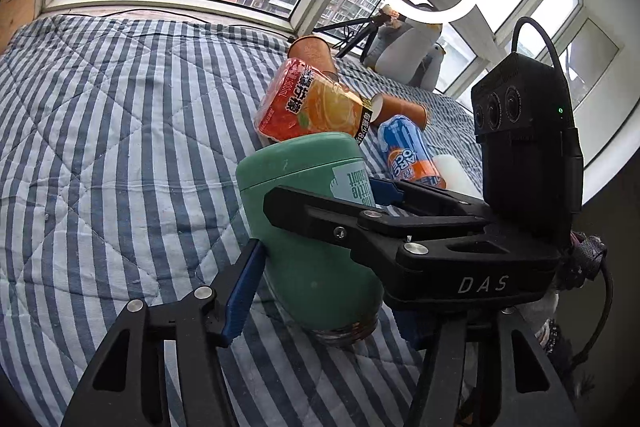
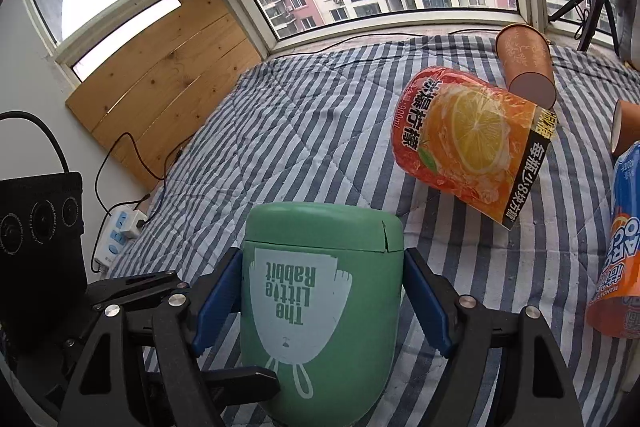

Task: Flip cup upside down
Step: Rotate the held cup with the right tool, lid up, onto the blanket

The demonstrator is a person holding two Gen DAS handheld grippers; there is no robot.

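The right gripper (image 2: 322, 303) has its jaws closed against the sides of the green cup (image 2: 320, 311), already inverted, printed rabbit upside down. The left gripper (image 1: 320, 303) flanks its lower body, jaws wide, contact unclear. Set on the soft striped bed (image 1: 120, 147), it may topple toward the orange bottle (image 2: 472, 143).

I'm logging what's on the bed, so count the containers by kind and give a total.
Green cup: 1
Orange drink bottle: 1
Blue-and-orange drink bottle: 1
Brown paper cups: 2
White container: 1
Total: 6
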